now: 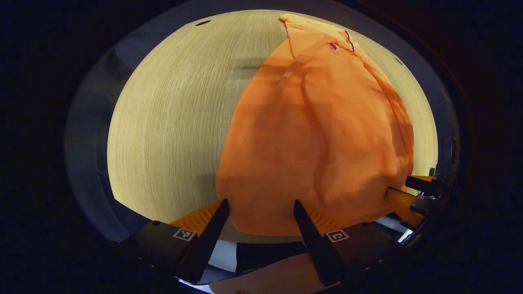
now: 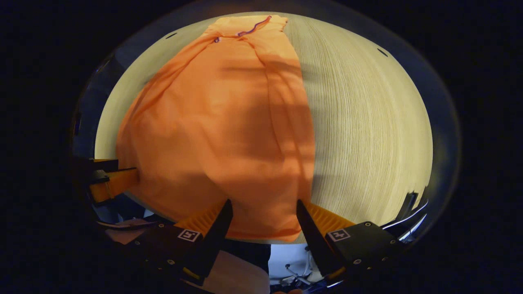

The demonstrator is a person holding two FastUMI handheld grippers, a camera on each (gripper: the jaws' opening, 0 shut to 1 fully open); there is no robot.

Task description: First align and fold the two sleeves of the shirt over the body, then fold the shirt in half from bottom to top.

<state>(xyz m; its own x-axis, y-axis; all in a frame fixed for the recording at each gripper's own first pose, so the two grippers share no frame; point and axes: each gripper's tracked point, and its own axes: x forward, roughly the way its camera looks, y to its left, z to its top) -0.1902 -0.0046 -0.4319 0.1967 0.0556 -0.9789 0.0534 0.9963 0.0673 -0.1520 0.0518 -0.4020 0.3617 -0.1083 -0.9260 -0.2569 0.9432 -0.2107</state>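
An orange shirt (image 1: pixel 310 134) lies flat on the light wooden table (image 1: pixel 171 122), collar (image 1: pixel 341 41) at the far end and hem toward me. It looks narrowed, with lengthwise folds over the body. My left gripper (image 1: pixel 258 208) is open at the hem's left corner, the cloth's edge between its spread fingers. The right gripper (image 1: pixel 408 192) shows at the hem's other corner. In the right gripper view the shirt (image 2: pixel 220 130) runs away toward its collar (image 2: pixel 249 26). My right gripper (image 2: pixel 263 208) is open over the hem's right corner, with the left gripper (image 2: pixel 110 179) at the far left.
Bare tabletop (image 2: pixel 367 122) stretches right of the shirt, and more of it lies to the left in the left gripper view. The table's near edge (image 1: pixel 245 239) runs just under the hem. A person's clothing and a wheeled chair base (image 2: pixel 294 271) show below it.
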